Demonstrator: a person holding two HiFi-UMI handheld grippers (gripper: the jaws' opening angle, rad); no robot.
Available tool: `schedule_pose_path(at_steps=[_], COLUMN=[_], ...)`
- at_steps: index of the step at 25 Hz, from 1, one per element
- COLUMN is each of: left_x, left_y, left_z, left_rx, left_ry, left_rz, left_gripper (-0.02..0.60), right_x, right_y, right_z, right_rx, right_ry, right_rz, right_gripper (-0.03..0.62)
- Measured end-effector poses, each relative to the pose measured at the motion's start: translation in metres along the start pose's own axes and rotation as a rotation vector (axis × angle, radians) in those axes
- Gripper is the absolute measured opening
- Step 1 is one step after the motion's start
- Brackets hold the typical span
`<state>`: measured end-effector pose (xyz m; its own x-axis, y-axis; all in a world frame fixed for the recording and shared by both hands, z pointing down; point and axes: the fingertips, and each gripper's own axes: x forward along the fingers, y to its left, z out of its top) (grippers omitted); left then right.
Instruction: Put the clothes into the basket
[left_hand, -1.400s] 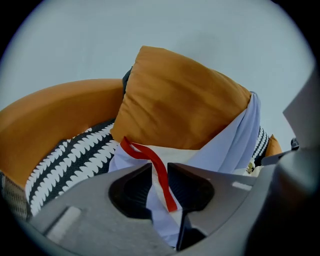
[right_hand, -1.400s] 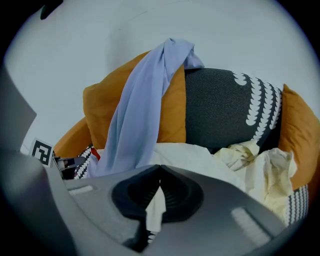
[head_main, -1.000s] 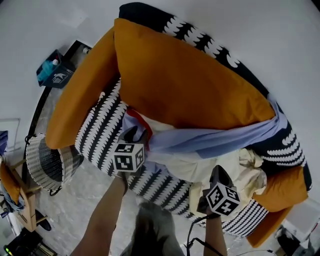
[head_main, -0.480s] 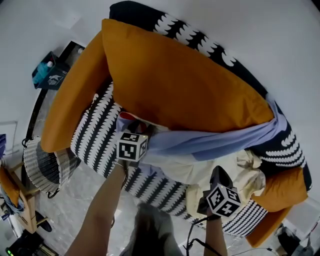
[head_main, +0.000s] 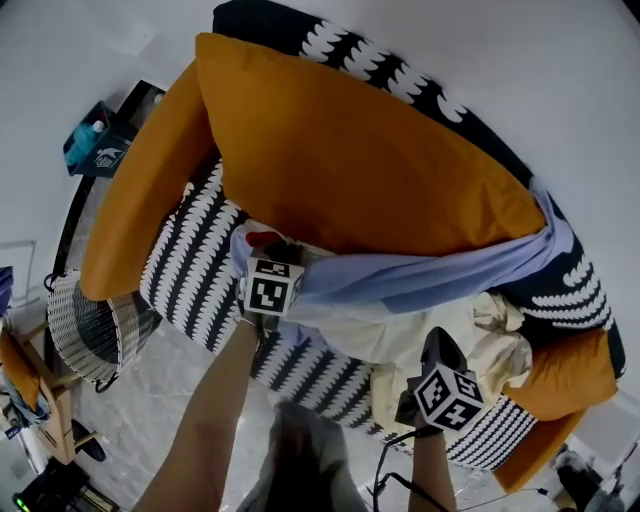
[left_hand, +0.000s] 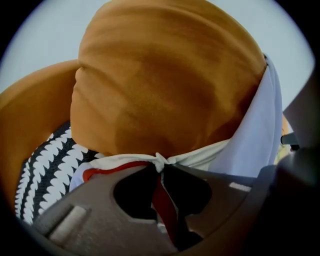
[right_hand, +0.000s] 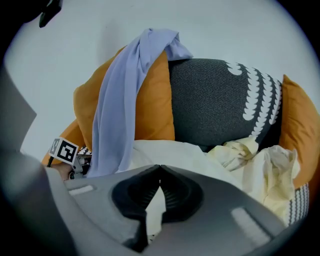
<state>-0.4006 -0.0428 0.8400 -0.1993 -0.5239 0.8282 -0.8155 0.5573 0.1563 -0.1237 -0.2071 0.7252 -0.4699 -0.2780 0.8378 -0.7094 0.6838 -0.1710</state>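
At far left, the white wire basket (head_main: 80, 330) stands beside the black-and-white patterned sofa (head_main: 195, 260), well apart from the clothes. Your left gripper (left_hand: 160, 167) has just been closing. Its jaws now pinch the white garment with red trim (left_hand: 125, 161), bunched at the foot of the big mustard cushion (head_main: 350, 160). A long lavender cloth (head_main: 430, 275) trails rightward along the cushion's lower edge. Your right gripper (right_hand: 160, 169) has its tips together over the crumpled cream cloth (right_hand: 265, 170); whether they pinch it cannot be told.
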Motion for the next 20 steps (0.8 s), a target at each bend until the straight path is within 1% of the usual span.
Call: schedule_pose_path(at_steps=[2,4,6,10,15,18,20], left_x=[-0.004,-0.011,-0.021,-0.054,-0.11,-0.15,-0.178], left_y=[-0.002,-0.005,-0.006,-0.006,-0.015,-0.027,-0.038], left_z=[0.0,-0.004,-0.006,0.0,0.002,0.012,0.02], left_rx=[-0.009,-0.001,0.01,-0.002,-0.005,-0.028,-0.029], left_ry=[0.004,0.015,0.009,-0.042,-0.085,-0.144,-0.187], left_rz=[0.008,0.014,0.017,0.026,0.057,0.055,0.045], left_gripper=[0.044,0.038,0.037,0.034,0.032,0.032,0.032], right_x=[-0.002,-0.005,-0.008,-0.023,-0.059,-0.083,-0.101], right_y=[-0.001,0.0,0.005,0.022,0.042,0.052,0.058], right_z=[-0.001,-0.002,-0.001,0.006,0.014,0.021,0.027], right_rx=[-0.003,-0.005,-0.006,-0.022,-0.039,-0.046,-0.055], right_ry=[-0.001,-0.004,-0.012,-0.039,-0.075,-0.102,-0.123], right_rz=[0.001,0.005,0.017,0.045,0.069,0.084,0.094], right_gripper=[0.003,0.003,0.003,0.003,0.003,0.003,0.003])
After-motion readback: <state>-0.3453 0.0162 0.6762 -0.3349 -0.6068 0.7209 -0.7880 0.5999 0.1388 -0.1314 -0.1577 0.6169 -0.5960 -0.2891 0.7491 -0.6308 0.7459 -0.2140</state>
